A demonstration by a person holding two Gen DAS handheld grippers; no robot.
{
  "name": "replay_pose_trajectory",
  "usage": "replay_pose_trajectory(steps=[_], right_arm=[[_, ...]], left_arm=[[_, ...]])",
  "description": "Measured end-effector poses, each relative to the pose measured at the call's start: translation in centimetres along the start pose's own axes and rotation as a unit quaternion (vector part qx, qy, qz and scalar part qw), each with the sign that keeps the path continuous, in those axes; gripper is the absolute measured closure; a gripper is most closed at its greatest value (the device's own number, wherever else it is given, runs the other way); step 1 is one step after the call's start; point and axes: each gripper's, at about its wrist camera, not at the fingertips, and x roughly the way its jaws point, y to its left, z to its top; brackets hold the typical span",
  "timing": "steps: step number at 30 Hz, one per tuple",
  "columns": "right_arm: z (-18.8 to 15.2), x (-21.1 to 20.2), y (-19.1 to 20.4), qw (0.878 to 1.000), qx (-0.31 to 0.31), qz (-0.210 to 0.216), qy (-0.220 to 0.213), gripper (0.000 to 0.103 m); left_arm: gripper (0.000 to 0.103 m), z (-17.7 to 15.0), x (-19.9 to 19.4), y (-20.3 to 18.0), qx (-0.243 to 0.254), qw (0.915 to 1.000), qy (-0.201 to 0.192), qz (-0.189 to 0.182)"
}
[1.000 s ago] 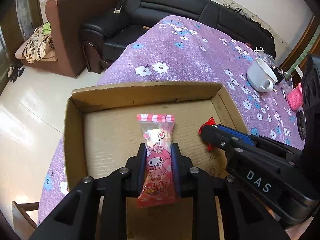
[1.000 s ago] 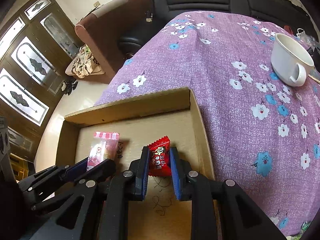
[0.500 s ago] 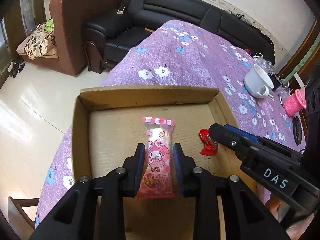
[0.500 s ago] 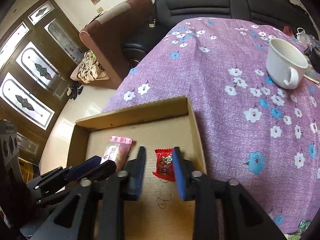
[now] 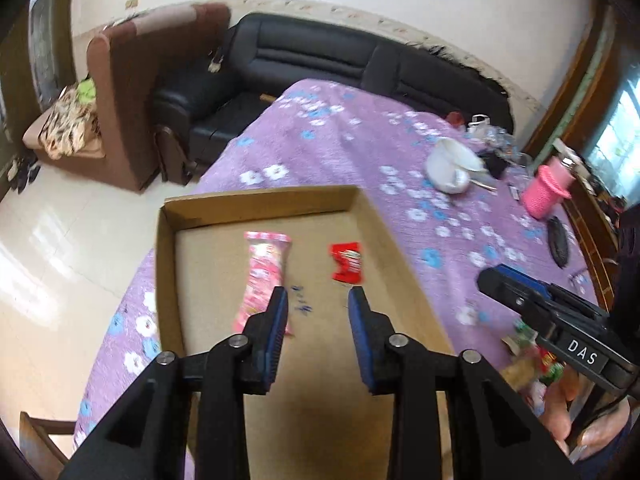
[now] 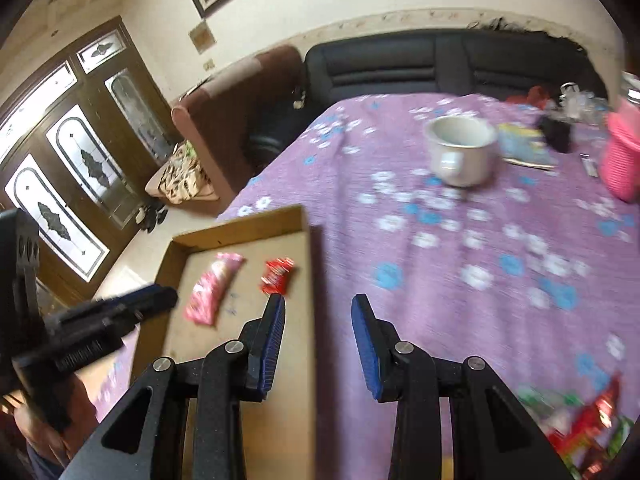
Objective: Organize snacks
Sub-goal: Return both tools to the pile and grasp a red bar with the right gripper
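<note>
Two snacks in one shallow cardboard tray (image 5: 162,280): a long pink-wrapped snack (image 5: 264,276), lying lengthwise left of centre, and a small red-wrapped candy (image 5: 346,266) to its right, the two apart and neither against a tray wall. Tray set at the near left corner of the purple flowered surface (image 5: 360,136), its left wall close to the surface's edge, floor beyond. Bare cardboard on all sides of both snacks.

Two tools: left hand-held gripper (image 5: 318,316), released, jaws just opened further, nothing between them, left finger overlapping the pink snack's near end in the left wrist view; right hand-held gripper (image 6: 318,322), released, jaws just opened, nothing between them, straddling the tray's right wall in its own view.

One white cup (image 6: 460,154) farther back, one pink container (image 6: 622,164) at far right, one heap of loose wrapped snacks (image 6: 580,428), blurred, near right. Wide bare cloth between tray and cup.
</note>
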Motion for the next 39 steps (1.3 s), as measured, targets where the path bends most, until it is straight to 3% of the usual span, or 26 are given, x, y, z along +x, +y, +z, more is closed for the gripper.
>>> replay_pose_trajectory(steps=[3, 5, 8, 14, 21, 28, 32, 39], right_arm=[[-2.4, -4.2, -2.6, 0.999, 0.009, 0.000, -0.033, 0.065], [-3.9, -6.2, -3.6, 1.000, -0.006, -0.005, -0.024, 0.072], [-6.8, -9.3, -5.4, 0.999, -0.021, -0.024, -0.020, 0.072], [-10.9, -9.9, -9.5, 1.000, -0.004, -0.006, 0.008, 0.072], [-11.0, -10.7, -12.4, 0.997, 0.062, 0.047, 0.000, 0.072], [-10.9, -10.8, -13.0, 0.994, 0.088, 0.069, 0.003, 0.071], [-11.0, -10.7, -13.1, 0.993, 0.092, 0.078, 0.008, 0.070], [-11.2, -10.3, -12.3, 0.993, 0.083, 0.076, 0.022, 0.070]], left_arm=[[0.068, -1.7, -1.5, -2.5, 0.026, 0.9994, -0.014, -0.018], [0.068, -2.9, -2.2, -4.3, 0.041, 0.9985, -0.018, -0.030], [0.065, -5.2, -3.0, -7.3, 0.065, 0.9961, -0.017, -0.057], [0.061, -9.7, -2.7, -13.4, 0.117, 0.9881, 0.011, -0.100], [0.061, -13.2, 0.6, -20.4, 0.212, 0.9707, 0.057, -0.097], [0.062, -13.2, 4.9, -22.3, 0.217, 0.9673, 0.094, -0.092], [0.062, -13.7, 4.9, -21.7, 0.207, 0.9677, 0.103, -0.101], [0.060, -16.9, 2.2, -22.3, 0.252, 0.9512, 0.110, -0.140]])
